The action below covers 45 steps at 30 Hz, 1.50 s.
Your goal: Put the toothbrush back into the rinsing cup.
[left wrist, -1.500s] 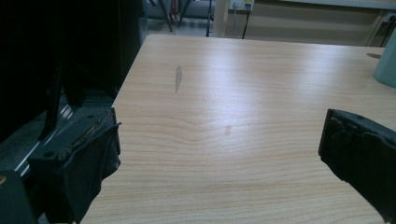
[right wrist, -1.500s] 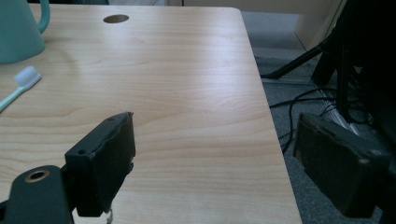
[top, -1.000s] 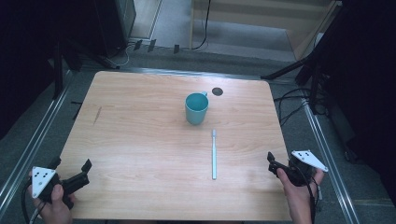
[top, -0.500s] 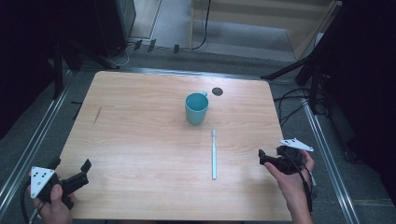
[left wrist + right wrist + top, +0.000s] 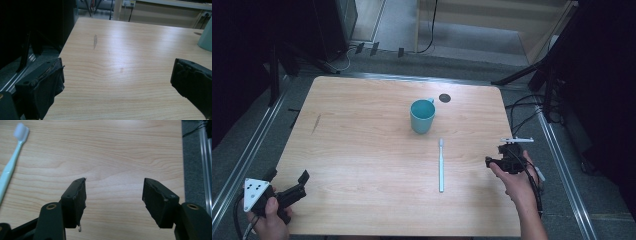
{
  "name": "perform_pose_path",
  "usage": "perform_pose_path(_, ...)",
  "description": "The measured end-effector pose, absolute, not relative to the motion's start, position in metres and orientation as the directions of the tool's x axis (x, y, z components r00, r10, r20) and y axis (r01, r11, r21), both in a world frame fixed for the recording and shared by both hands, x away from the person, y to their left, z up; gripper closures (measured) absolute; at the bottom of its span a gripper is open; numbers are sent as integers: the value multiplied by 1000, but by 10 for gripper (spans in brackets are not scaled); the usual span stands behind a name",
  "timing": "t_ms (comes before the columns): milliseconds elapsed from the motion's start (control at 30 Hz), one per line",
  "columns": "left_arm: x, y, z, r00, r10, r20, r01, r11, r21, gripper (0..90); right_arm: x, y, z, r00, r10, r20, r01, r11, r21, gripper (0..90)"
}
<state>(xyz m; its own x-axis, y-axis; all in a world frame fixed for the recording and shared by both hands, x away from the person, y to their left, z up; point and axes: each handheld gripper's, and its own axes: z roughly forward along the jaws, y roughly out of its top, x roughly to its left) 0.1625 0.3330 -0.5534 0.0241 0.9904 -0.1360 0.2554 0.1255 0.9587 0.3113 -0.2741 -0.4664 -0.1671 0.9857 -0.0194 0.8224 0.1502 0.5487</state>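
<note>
A teal cup (image 5: 422, 116) stands upright on the wooden table (image 5: 362, 140), a little behind its middle. A pale toothbrush (image 5: 441, 165) lies flat in front of it, bristle end toward the cup. My right gripper (image 5: 494, 156) hovers over the table to the right of the toothbrush and points left at it. Its jaws have just been closing partway, and nothing is between them. In the right gripper view the toothbrush (image 5: 10, 170) lies at the far left, apart from the right gripper (image 5: 115, 200). My left gripper (image 5: 287, 176) rests open at the front left corner, holding nothing. The cup's side (image 5: 206, 37) shows far right.
A small dark round spot (image 5: 444, 98) marks the table behind the cup. Metal rails (image 5: 562, 165) run along both sides of the table. Cables and dark stands lie on the floor to the right. A faint smudge (image 5: 95, 41) marks the wood at the left.
My right gripper has moved left and slightly up toward the toothbrush, and its jaws stand narrower than before. The left gripper, cup and toothbrush have not moved.
</note>
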Motion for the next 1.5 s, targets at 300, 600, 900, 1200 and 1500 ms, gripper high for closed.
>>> perform_pose_path(300,163,333,-553,26,990,-136,259,125,958,0,324,-262,-462,-194,981,-10,873,177,454,405)
perform_pose_path(600,163,334,-553,30,989,-142,259,130,957,0,339,-249,-460,-141,990,26,930,124,346,454)
perform_pose_path(900,163,334,-553,31,989,-143,259,130,957,0,344,-242,-459,-101,994,40,955,86,283,520)
perform_pose_path(1200,163,333,-553,32,990,-138,262,125,957,0,347,-243,-459,-39,999,14,974,35,224,518)
perform_pose_path(1500,163,333,-553,34,990,-136,262,122,957,0,346,-250,-457,14,999,-38,982,-7,188,514)
